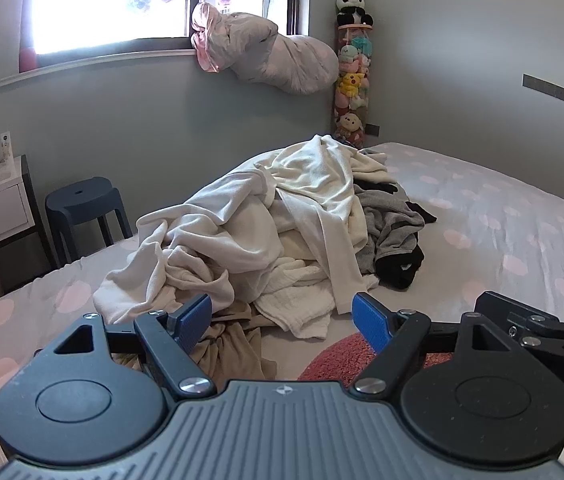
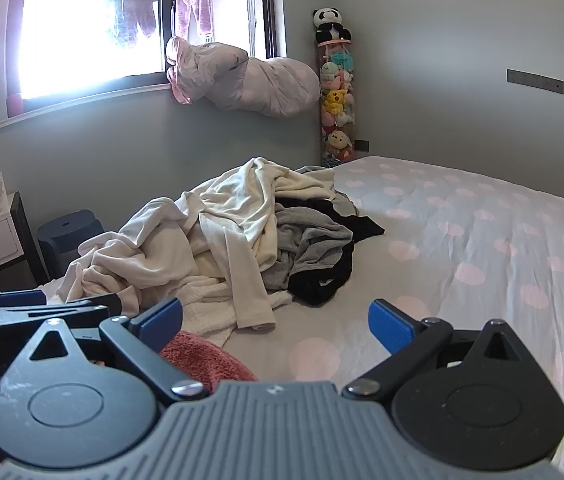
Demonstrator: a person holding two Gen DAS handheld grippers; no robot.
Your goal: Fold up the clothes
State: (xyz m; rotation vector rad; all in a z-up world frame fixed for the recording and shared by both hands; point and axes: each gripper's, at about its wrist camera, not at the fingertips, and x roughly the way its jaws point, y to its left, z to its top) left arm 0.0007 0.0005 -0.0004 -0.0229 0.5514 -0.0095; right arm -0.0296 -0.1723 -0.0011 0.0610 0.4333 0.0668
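Your bed sheet point(image 2: 462, 248) is pale grey with pink dots. On it, the clothes pile point(image 1: 282, 224) is mostly cream and white, with a grey garment point(image 2: 310, 240) and a black one point(image 2: 322, 280) on the pile's right side, a beige piece point(image 1: 229, 344) at its near edge, and a coral-pink towel point(image 2: 205, 360) beside that. Your gripper fingertips point(image 1: 191, 322) are blue on black arms. The stool point(image 1: 85, 204) left of the pile is dark blue; walls are grey-green.

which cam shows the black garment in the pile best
The right wrist view: the black garment lies unobstructed at the pile's near right edge beside the grey one. The left wrist view shows it too, but less of it.
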